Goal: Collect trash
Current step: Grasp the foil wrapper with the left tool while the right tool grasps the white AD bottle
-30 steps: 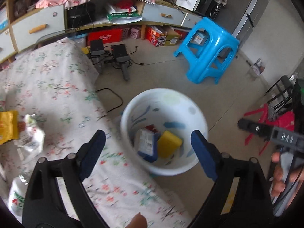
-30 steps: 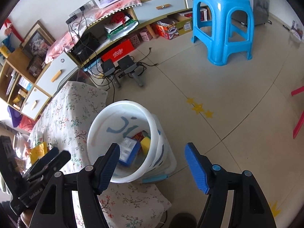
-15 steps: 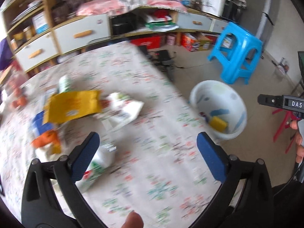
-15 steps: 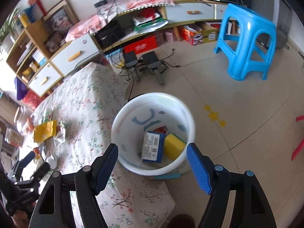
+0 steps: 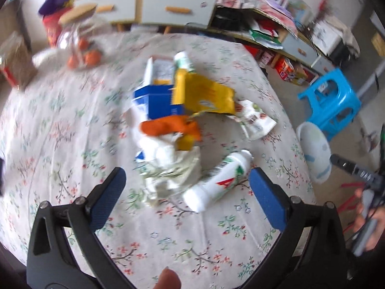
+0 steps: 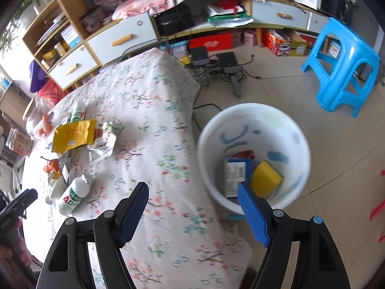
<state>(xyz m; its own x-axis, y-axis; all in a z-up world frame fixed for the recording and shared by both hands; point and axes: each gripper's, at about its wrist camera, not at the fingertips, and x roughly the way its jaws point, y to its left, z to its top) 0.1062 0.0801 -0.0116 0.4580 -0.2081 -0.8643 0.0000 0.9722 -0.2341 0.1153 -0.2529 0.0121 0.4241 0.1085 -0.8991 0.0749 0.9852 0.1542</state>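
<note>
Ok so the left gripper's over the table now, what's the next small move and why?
Probably lower the left gripper onto the white bottle and close. Its jaws are wide open and empty, and the bottle lies on its side nearest them, apart from the wrapper pile.

Daylit room, pale tiled floor (image 6: 300, 91) marked by thin joints. Along the far wall, low wooden cabinet (image 6: 125, 38) with grey drawers and orange handles, open shelves (image 6: 55, 29) at its left end, pink cloth (image 6: 154, 0) draped on top. Beneath it, red box (image 6: 210, 41) and cartons. Blue stool (image 6: 341, 65) at right on the floor. Table under floral cloth (image 6: 154, 110) filling the left foreground; black cables (image 6: 204, 106) trailing beside it.
</note>
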